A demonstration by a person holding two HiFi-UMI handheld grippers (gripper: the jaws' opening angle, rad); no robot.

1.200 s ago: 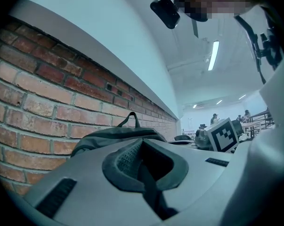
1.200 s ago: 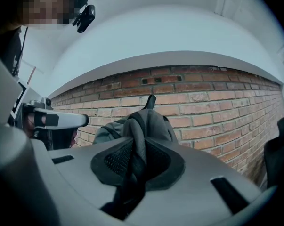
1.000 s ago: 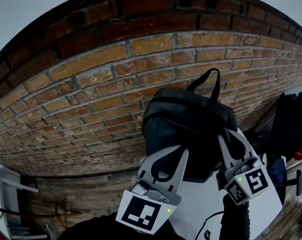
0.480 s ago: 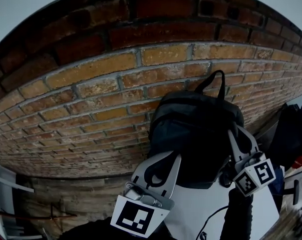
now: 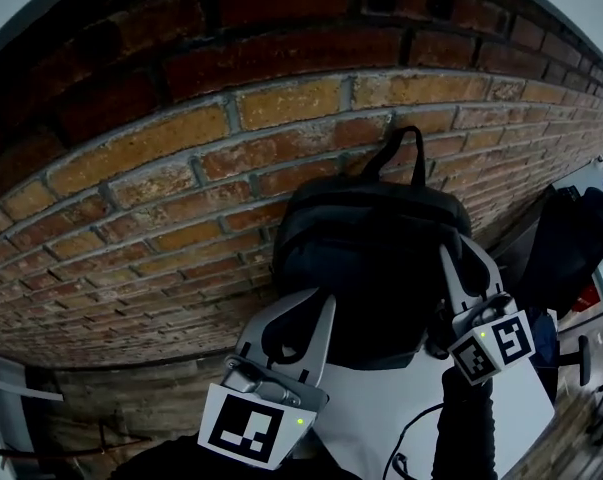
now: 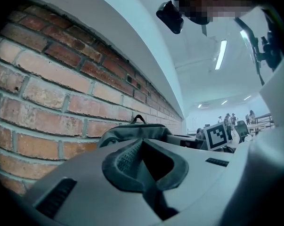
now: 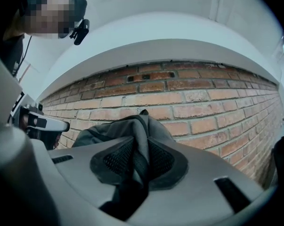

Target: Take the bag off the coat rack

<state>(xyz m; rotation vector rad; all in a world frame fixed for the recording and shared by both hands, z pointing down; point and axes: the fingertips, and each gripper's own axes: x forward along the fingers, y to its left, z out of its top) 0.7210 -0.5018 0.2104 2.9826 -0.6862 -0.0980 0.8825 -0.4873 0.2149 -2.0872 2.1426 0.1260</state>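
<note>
Pinching the backpack (image 5: 371, 268) from below, the left hand-held gripper (image 5: 324, 300) sits at the pack's 7 o'clock. Its jaws are pressed together, and the dark stuff between them looks like the pack's cloth. The right hand-held gripper (image 5: 449, 255) sits at the pack's 4 o'clock. Its jaws have just opened a tiny bit, but the backpack's grey cloth is squeezed between its pads, so it has hold of the pack too.

The backpack is up in the air between the two hand-held grippers, close to the brick wall (image 5: 151, 168). Its carry loop (image 5: 401, 153) stands up at 12 o'clock. No hook shows inside the loop, and no coat rack shows in any view.

So I think the lifting-off part is about done, and the step now is bringing the backpack away from the wall. The next move needs both grips tight, most of all the right one. It needs a slow pull back, with an eye on the loop in case it catches. Then the pack needs a safe spot to go down.
</note>
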